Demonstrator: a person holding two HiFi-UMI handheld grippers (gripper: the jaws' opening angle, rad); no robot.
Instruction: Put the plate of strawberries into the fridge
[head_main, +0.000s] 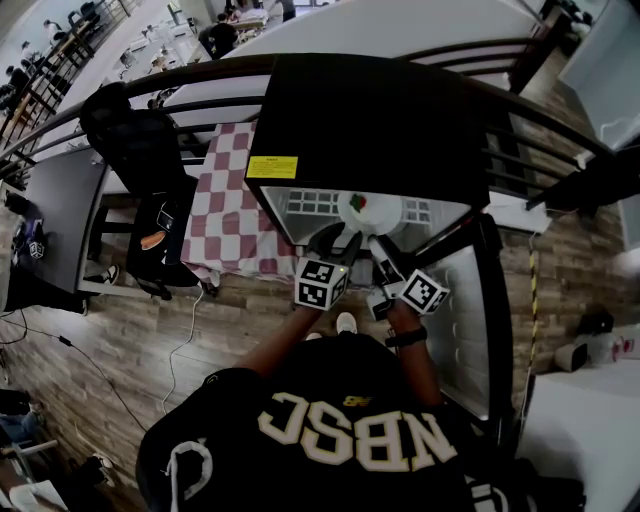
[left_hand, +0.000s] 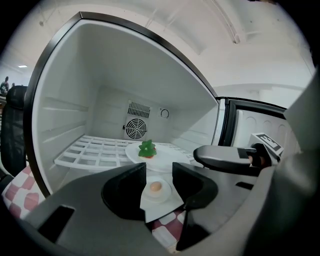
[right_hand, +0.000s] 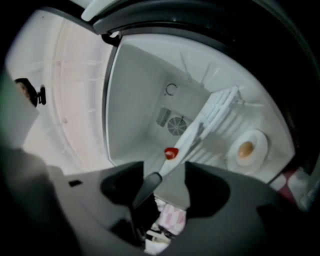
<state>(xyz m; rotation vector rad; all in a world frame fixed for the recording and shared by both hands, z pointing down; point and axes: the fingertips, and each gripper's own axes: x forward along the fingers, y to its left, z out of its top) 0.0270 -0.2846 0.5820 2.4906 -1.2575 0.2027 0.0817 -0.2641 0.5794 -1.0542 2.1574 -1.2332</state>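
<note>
Right gripper lies rolled on its side at the fridge mouth, jaws spread wide and released. The plate of strawberries runs edge-on up between them; contact can't be judged. Left gripper hangs just beside it, jaws apart, gripping nothing. Ahead of it the round, smooth white plate rests on the white wire shelf, carrying strawberries with green leafy tops over red. Below, on the fridge floor, sits a small white dish with a pale orange rounded thing on it. The boxy black fridge, glossy white inside, stands toward the right end of the table's red-and-white checked cloth
</note>
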